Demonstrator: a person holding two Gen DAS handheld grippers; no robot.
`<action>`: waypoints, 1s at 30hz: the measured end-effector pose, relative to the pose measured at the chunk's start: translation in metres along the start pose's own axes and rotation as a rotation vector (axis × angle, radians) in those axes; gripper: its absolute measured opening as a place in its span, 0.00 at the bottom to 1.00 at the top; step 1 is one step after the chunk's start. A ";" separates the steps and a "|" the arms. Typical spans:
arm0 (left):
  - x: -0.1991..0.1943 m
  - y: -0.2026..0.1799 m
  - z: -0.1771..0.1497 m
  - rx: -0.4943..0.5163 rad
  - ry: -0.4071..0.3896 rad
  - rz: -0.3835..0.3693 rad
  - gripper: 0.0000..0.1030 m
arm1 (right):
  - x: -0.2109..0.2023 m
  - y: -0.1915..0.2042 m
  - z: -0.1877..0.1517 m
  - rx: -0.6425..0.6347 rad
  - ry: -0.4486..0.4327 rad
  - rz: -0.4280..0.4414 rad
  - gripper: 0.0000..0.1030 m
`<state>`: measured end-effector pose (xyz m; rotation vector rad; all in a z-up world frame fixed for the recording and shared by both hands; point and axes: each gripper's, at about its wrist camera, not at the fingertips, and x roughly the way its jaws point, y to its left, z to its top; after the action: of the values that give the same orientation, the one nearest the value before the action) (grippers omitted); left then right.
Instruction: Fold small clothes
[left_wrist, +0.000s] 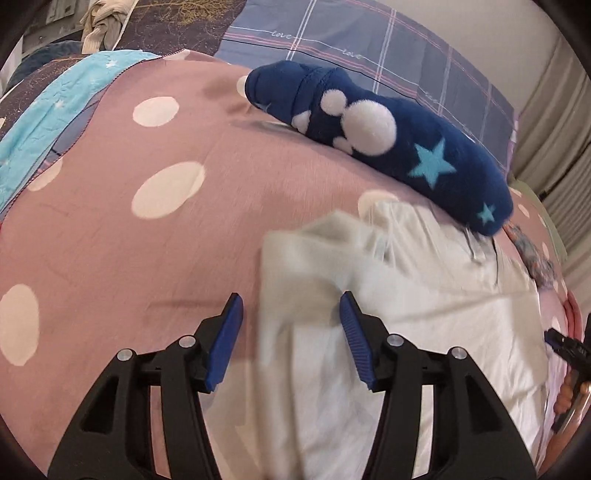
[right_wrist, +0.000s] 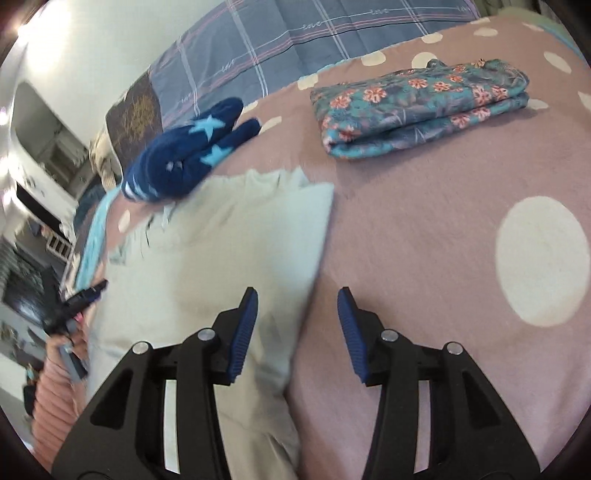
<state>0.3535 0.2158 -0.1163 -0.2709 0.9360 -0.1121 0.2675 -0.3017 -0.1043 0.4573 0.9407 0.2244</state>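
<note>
A white garment (left_wrist: 424, 295) lies flat on the pink polka-dot bedspread (left_wrist: 129, 258); it also shows in the right wrist view (right_wrist: 229, 251). My left gripper (left_wrist: 291, 310) is open, its fingers straddling the garment's left edge. My right gripper (right_wrist: 297, 304) is open, its fingers straddling the garment's right edge, just above the cloth. Neither holds anything. The right gripper also shows at the far right of the left wrist view (left_wrist: 565, 343), and the left gripper at the left of the right wrist view (right_wrist: 79, 301).
A dark blue fuzzy garment with stars and white dots (left_wrist: 388, 136) lies just beyond the white one, also seen in the right wrist view (right_wrist: 188, 155). A folded floral cloth (right_wrist: 421, 107) sits at the far right. A plaid pillow (left_wrist: 351, 40) lies behind.
</note>
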 end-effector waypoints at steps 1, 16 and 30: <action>0.002 0.000 0.004 -0.010 0.001 -0.001 0.54 | 0.004 0.000 0.005 0.011 -0.002 0.004 0.45; 0.027 -0.005 0.032 0.028 -0.006 -0.059 0.04 | 0.062 -0.010 0.067 0.152 0.000 0.048 0.04; -0.009 -0.011 0.022 0.140 -0.160 0.209 0.26 | 0.031 0.034 0.046 -0.115 -0.144 -0.313 0.36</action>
<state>0.3664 0.2114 -0.0937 -0.0505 0.7884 0.0367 0.3232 -0.2727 -0.0874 0.2132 0.8401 -0.0385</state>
